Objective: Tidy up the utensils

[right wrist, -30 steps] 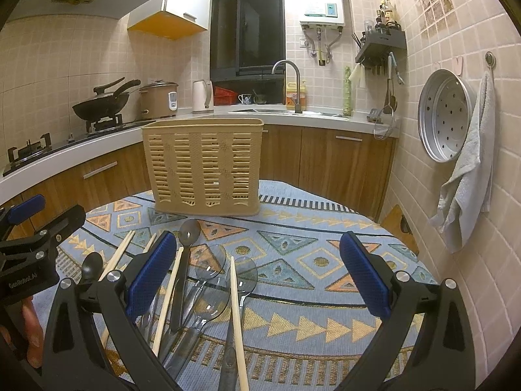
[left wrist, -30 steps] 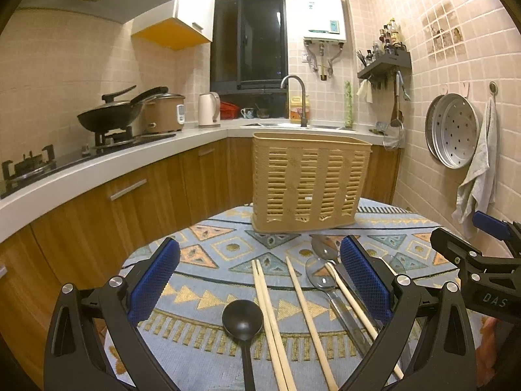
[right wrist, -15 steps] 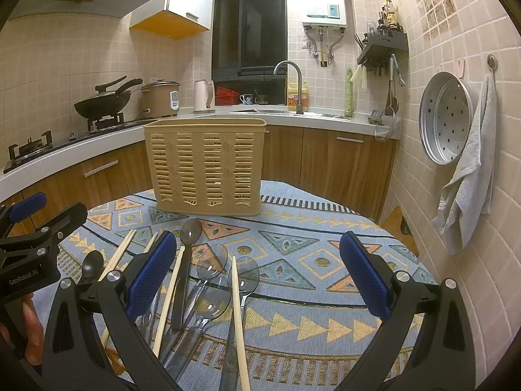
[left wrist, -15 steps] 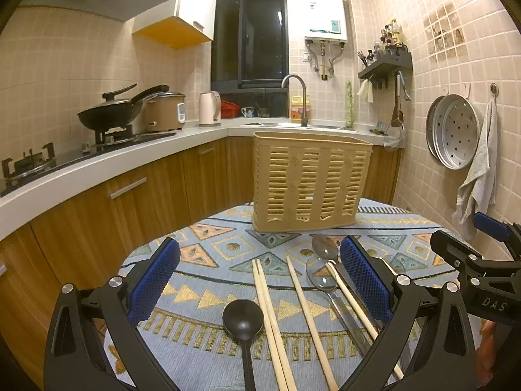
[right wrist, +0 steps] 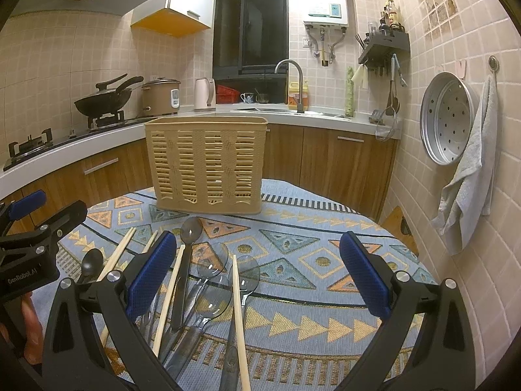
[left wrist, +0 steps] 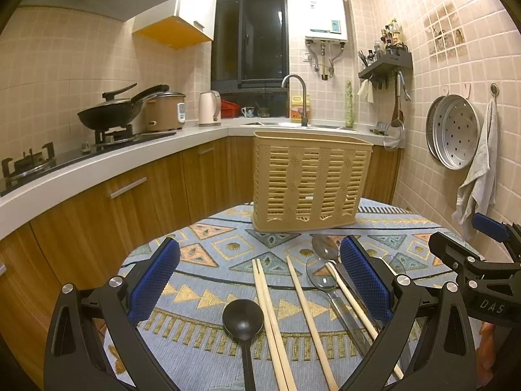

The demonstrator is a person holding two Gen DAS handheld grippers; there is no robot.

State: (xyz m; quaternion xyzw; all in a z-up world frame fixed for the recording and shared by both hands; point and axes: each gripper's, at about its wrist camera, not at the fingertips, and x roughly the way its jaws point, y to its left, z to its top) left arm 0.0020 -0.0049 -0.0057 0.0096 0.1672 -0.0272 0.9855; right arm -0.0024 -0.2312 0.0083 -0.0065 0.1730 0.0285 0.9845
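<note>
A tan slotted utensil basket (left wrist: 311, 182) stands upright at the far side of a round table with a patterned cloth (left wrist: 228, 251); it also shows in the right wrist view (right wrist: 206, 164). Loose utensils lie on the cloth: a black spoon (left wrist: 242, 321), a pair of wooden chopsticks (left wrist: 268, 306), a single chopstick (left wrist: 307, 312), clear spoons (right wrist: 213, 262) and a dark spoon (right wrist: 190, 229). My left gripper (left wrist: 259, 282) is open above the black spoon and chopsticks. My right gripper (right wrist: 259, 275) is open above the clear spoons and a chopstick (right wrist: 237, 306). Both are empty.
A kitchen counter (left wrist: 97, 163) with a wok (left wrist: 107, 114), rice cooker (left wrist: 164, 110) and sink tap (left wrist: 298, 94) curves behind the table. A steamer tray (right wrist: 446, 117) and towel (right wrist: 469, 176) hang on the right wall.
</note>
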